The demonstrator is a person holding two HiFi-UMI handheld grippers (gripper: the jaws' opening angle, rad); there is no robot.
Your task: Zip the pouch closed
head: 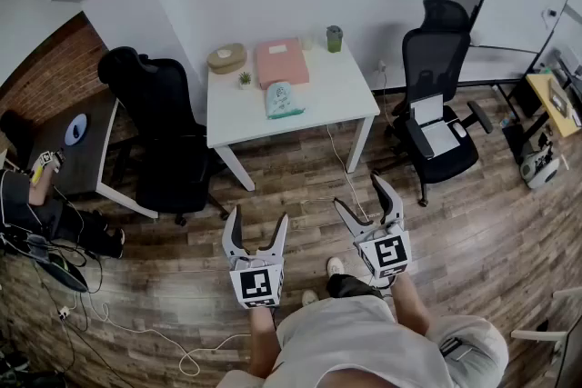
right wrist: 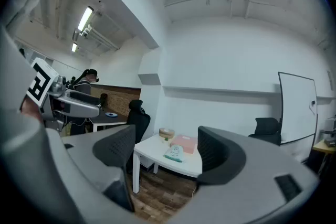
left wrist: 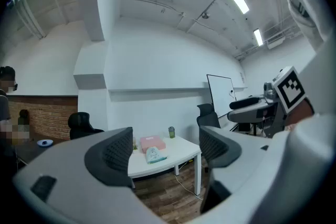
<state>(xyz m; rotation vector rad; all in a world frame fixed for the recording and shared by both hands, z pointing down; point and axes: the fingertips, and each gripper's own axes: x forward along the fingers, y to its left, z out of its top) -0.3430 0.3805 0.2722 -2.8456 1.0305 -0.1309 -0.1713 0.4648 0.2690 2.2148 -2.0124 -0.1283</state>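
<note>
A pale green patterned pouch (head: 283, 99) lies near the front of a small white table (head: 336, 104) across the room; it also shows far off in the left gripper view (left wrist: 154, 154) and the right gripper view (right wrist: 174, 152). My left gripper (head: 255, 233) and right gripper (head: 367, 199) hang side by side over the wooden floor, well short of the table. Both point level towards it, both are open, and nothing sits between their jaws.
On the table behind the pouch are a pink box (head: 281, 60), a tan round container (head: 226, 58), a small plant (head: 245, 79) and a green cup (head: 334, 38). Black office chairs stand left (head: 164, 132) and right (head: 436, 95) of it. A cable (head: 344, 164) runs along the floor. A dark desk (head: 68, 150) is at far left.
</note>
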